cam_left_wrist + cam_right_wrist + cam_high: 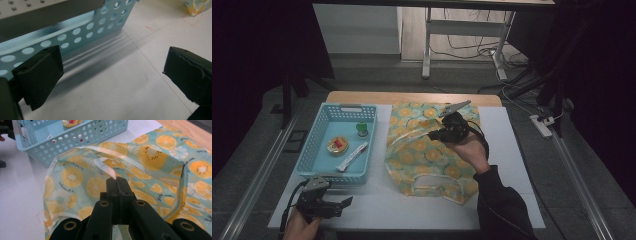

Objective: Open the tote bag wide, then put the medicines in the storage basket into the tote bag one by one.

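Light blue perforated basket [323, 121] on the white table cover [377, 202]: 1 green-capped bottle [362, 129], 1 round yellow-red tin [337, 145], 1 white tube [352, 156]. Just right of it, orange-slice print bag [412, 150], glossy, rumpled, its clear handle strap [106, 168] pinched in closed right gripper [117, 180]. Left gripper [112, 72] gaping, holding nothing, beside basket's near wall.

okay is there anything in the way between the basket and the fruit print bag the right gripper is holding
Nothing visible does. The right gripper is shut on the bag's clear handle strap, and only bare white table mat lies between the fruit-print bag and the blue basket beside it.
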Tool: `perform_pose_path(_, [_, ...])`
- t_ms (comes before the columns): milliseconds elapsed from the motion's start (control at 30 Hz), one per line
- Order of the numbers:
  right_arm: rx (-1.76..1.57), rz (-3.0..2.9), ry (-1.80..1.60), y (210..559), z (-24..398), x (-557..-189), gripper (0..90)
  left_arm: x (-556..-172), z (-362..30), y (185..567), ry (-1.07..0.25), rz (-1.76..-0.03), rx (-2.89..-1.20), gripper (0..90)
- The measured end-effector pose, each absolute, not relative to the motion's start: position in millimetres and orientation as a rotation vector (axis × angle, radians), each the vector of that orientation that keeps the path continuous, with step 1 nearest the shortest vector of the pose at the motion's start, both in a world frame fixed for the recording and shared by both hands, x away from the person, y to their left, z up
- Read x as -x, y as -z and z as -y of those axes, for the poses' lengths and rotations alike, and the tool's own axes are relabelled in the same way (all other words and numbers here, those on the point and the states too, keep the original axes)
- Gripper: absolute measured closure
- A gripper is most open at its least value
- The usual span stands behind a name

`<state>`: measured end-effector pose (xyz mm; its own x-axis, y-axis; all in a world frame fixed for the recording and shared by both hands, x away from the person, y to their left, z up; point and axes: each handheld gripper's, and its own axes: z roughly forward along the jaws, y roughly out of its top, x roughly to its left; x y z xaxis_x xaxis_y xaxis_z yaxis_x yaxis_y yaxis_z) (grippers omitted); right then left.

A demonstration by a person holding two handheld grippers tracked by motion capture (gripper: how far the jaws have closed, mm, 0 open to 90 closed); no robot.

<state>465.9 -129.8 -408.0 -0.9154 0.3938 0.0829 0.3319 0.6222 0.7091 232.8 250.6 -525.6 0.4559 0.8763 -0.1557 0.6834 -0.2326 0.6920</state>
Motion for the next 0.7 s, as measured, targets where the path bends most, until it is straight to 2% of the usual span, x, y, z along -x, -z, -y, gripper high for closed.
perform_pose_path(467, [-0.617,-2.734,-1.201,410.2,132.5,-463.1,90.0,-232.9,-251.8,525.6,-0.343,-1.313,-1.982,2.6])
perform_pose_path(700, [-0.625,-2.729,-1.207,412.1,133.3,-462.6,90.0,-234.6,-254.3,526.0,-0.299,-1.308,-1.971,2.4])
